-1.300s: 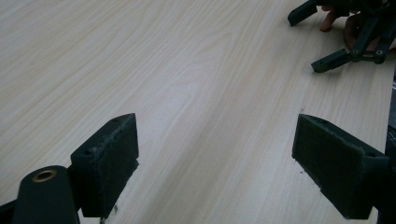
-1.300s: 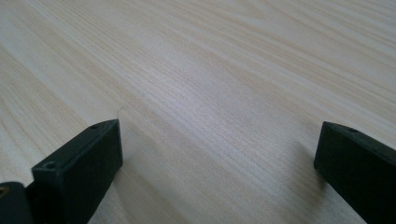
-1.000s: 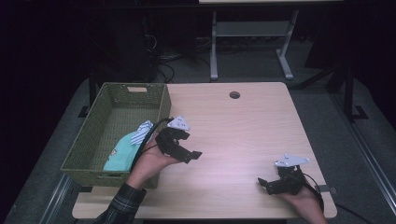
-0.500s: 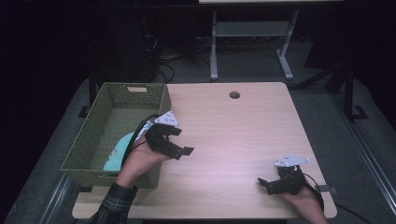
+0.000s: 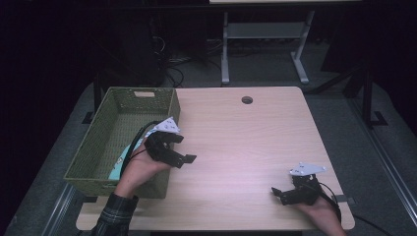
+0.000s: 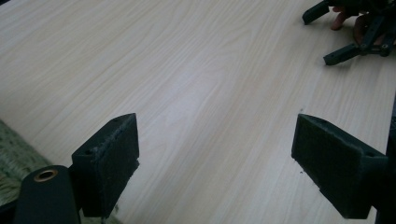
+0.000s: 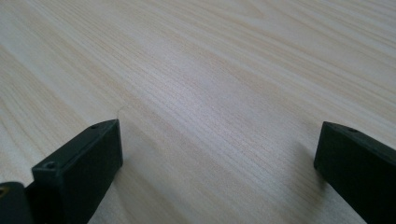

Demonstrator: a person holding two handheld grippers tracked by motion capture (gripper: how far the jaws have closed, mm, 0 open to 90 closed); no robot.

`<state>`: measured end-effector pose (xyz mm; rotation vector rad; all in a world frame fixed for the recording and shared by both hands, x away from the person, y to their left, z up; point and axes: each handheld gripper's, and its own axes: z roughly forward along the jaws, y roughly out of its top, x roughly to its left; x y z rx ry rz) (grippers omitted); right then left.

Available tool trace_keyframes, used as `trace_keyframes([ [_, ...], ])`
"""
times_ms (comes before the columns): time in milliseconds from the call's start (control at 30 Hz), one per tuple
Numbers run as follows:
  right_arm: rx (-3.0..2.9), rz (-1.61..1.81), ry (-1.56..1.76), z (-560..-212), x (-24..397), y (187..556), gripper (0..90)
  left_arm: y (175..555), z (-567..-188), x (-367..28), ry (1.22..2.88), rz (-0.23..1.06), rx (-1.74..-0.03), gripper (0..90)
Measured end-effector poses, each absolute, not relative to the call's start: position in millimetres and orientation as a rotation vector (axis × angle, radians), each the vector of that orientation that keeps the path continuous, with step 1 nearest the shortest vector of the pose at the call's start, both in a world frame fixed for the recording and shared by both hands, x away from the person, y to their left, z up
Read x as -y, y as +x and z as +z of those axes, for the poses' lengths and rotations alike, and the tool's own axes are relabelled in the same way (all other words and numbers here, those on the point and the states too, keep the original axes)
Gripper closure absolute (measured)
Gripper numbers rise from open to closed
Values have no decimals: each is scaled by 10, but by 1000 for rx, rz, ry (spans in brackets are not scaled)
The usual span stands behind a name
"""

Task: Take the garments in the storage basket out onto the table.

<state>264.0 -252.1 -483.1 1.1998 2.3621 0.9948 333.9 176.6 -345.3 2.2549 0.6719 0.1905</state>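
Observation:
My left gripper (image 5: 183, 149) hovers open over the wooden table (image 5: 241, 142), right at the right wall of a green woven basket (image 5: 98, 142). In the left gripper view its jaws (image 6: 217, 154) stand wide apart with only bare wood between them. A light teal item (image 5: 122, 166) lies in the basket, partly hidden behind the left hand. My right gripper (image 5: 279, 195) rests low near the table's front right corner, open. Bare table shows between its jaws (image 7: 215, 158) in the right gripper view. That gripper also appears far off as the right gripper (image 6: 355, 32) in the left gripper view.
The basket's corner (image 6: 11, 154) shows at the lower left of the left gripper view. A round cable hole (image 5: 247, 100) sits near the table's far edge. Beyond the table stand a metal frame (image 5: 265, 44) and cables on the dark floor.
My left gripper has drifted left, closer to the basket's right wall, staying open. The right gripper has not moved.

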Motion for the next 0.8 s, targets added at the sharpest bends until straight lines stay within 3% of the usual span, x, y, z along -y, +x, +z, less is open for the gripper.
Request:
trace_keyframes([
  [800, -2362, 995, 1201, -4830, 2520, 2640, 6, 3295, -3380, -2226, 2220, 257, -751, 170],
])
